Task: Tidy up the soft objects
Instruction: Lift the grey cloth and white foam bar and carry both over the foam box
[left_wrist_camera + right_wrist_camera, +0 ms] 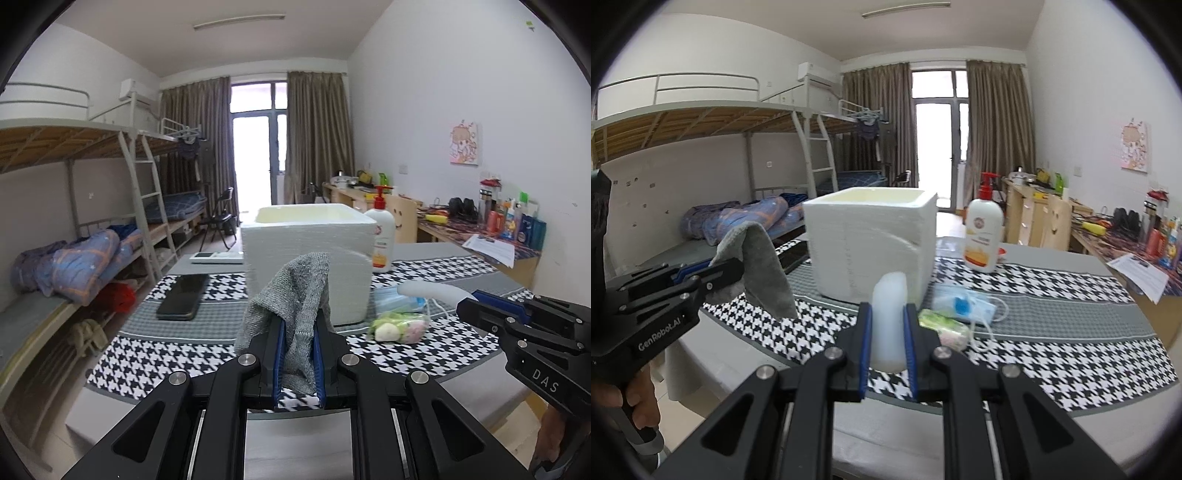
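My left gripper (298, 325) is shut on a grey cloth (295, 291), which droops over its fingers just in front of the white foam box (306, 254). The right wrist view shows that gripper (737, 269) at the left with the cloth (764, 273) hanging from it. My right gripper (888, 317) is shut on a pale, soft white piece (889, 317), held above the table before the box (871, 240). From the left wrist view the right gripper (465, 301) enters at the right with the white piece (432, 290) sticking out.
A blue face mask (964, 302) and a bag of pastel sweets (945, 328) lie right of the box on the houndstooth cloth (1052, 332). A lotion bottle (983, 236) stands behind, a black phone (183, 297) and a remote (216, 257) to the left. Bunk beds left, cluttered desk right.
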Available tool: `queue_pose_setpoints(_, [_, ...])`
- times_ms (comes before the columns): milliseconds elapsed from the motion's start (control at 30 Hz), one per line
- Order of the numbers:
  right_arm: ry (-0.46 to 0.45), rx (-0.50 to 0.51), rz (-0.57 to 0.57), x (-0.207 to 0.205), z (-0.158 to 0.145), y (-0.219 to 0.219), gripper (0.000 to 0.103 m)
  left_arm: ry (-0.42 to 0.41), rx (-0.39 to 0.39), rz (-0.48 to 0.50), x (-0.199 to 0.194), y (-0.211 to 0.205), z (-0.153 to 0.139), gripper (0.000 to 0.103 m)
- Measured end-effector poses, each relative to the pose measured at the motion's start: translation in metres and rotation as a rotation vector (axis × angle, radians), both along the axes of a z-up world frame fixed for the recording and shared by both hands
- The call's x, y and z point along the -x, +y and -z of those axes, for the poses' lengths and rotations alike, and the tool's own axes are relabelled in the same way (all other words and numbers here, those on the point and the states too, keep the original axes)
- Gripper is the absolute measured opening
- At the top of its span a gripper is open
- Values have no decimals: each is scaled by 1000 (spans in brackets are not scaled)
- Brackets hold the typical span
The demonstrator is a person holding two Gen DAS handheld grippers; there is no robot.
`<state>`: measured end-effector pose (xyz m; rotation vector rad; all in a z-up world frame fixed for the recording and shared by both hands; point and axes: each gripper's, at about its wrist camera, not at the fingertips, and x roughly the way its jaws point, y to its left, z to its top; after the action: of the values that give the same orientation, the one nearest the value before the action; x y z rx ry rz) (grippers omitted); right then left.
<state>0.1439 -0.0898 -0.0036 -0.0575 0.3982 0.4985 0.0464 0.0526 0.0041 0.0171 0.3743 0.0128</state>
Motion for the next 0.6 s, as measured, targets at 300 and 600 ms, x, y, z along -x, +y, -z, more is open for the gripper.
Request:
queue_pose_setpoints(300, [5, 11, -40, -7, -4, 14, 20, 11, 6, -36, -5, 15, 0, 14])
queue_pose_setpoints(600, [-13, 22, -49, -17, -18, 25, 20, 5, 14, -29, -19, 21, -12, 14])
